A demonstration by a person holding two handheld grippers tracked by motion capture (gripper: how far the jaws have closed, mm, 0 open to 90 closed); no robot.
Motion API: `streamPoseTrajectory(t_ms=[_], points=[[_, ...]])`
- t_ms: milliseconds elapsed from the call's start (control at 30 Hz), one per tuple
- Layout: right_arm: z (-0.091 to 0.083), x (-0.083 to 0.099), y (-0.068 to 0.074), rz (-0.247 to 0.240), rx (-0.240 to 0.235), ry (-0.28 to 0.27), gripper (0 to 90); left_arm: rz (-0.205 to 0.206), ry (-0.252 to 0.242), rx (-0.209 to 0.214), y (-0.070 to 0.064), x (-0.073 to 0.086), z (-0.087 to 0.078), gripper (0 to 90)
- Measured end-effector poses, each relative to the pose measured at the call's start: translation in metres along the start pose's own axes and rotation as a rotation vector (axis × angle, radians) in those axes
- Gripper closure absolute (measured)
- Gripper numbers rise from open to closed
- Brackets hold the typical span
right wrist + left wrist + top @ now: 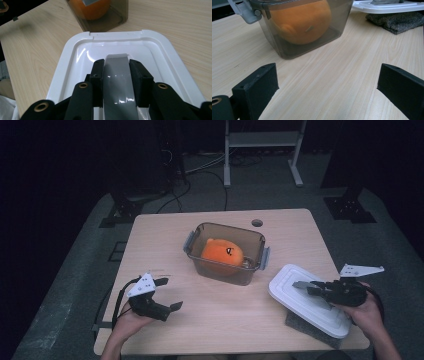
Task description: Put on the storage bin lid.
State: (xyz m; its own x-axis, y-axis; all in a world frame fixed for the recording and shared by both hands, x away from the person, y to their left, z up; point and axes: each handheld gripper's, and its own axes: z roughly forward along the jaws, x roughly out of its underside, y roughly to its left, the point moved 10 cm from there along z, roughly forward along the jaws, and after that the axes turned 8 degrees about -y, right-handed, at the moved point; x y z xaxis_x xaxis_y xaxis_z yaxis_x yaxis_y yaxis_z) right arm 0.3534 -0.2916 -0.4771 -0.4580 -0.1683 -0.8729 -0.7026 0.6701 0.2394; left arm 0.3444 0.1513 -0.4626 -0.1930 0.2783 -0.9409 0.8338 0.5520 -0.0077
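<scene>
Right jaws: closed in tight on the grey handle (117, 82) that runs up the middle of the white lid (75, 65), one black jaw pressed on each side of it.
Right gripper: the right gripper (312, 287) sits over the lid at the table's right front, with the person's right hand (362, 312) behind it.
White lid: it lies tilted, its near edge propped on a dark grey cloth (307, 327), its far edge down near the tub.
Left jaws: spread wide, and there's nothing between them but bare wood.
Left gripper: the left gripper (168, 293) hovers low over the table's left front, held in the left hand (129, 322), and points toward the tub.
Tub: the smoky clear tub (226, 251) stands open at the centre of the table (165, 235), grey latches hanging at both ends.
Orange toy: a round orange plush toy (221, 254) rests inside the tub, on its floor.
Gap: lid and tub are near each other, not touching; the left gripper is well apart from both.
</scene>
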Motion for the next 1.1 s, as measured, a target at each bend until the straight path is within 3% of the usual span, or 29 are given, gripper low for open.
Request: streamPoseTrajectory(t_ms=[400,700,1100], points=[[-0.016,-0.027,0.007,-0.024,-0.006,-0.011,65.4,0.0,0.0,0.0,0.0,0.0,0.0,2.5],[-0.031,-0.062,0.019,-0.065,-0.011,-0.027,65.4,0.0,0.002,0.0,0.0,0.0,0.0,2.5],[-0.027,-0.096,0.034,-0.109,-0.038,-0.03,65.3,-0.003,-0.002,-0.003,0.002,0.0,-0.001,2.5]])
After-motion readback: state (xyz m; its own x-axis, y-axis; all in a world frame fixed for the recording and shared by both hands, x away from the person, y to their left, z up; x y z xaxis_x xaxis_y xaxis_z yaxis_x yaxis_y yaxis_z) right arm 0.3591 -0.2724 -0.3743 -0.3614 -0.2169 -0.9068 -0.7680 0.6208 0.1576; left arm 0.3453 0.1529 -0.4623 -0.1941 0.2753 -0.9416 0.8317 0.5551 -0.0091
